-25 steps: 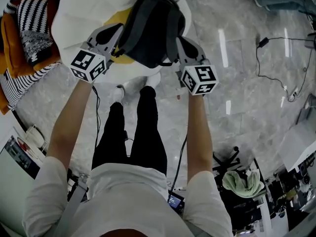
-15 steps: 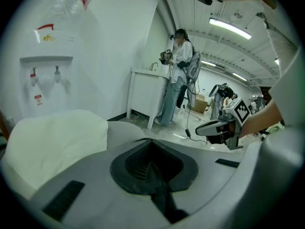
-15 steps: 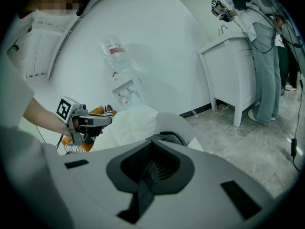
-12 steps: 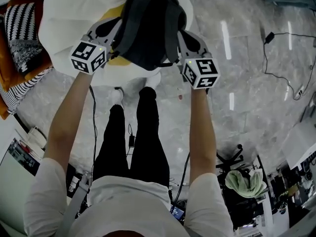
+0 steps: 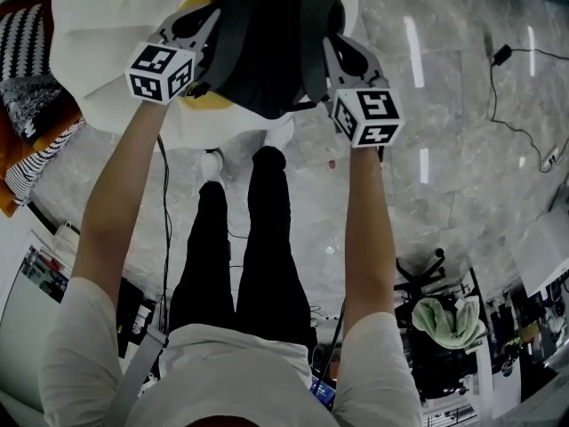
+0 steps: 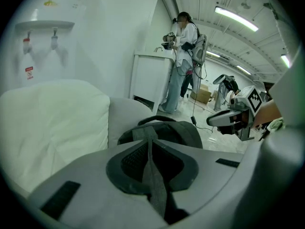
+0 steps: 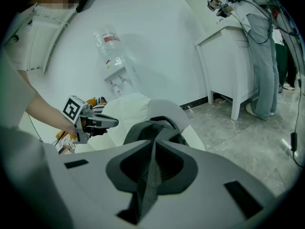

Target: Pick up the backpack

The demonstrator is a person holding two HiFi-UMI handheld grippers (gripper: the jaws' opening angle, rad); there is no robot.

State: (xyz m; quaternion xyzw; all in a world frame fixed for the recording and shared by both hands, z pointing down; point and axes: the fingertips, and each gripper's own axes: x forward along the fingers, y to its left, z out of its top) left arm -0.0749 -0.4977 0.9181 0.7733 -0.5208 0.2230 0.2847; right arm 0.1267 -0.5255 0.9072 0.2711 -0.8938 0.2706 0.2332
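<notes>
A dark grey backpack (image 5: 267,47) hangs between my two grippers over a white padded seat (image 5: 98,52). My left gripper (image 5: 204,29) is shut on the left shoulder strap (image 6: 153,180), which runs pinched between its jaws. My right gripper (image 5: 327,50) is shut on the other shoulder strap (image 7: 150,182) in the same way. In the left gripper view the backpack (image 6: 167,130) bulges just beyond the jaws, with the right gripper (image 6: 226,120) past it. The right gripper view shows the backpack (image 7: 152,128) and the left gripper (image 7: 105,122) across from it.
Something yellow (image 5: 206,102) lies on the white seat under the bag. Striped cushions (image 5: 36,78) sit on an orange chair at left. Cables (image 5: 524,87) cross the marble floor. A white cabinet (image 6: 150,78) with a person (image 6: 183,56) beside it stands further off, and a water dispenser (image 7: 116,66) by the wall.
Both grippers have sunk with the backpack toward the white seat, shifting toward the top of the head view. Both grips on the straps are unchanged.
</notes>
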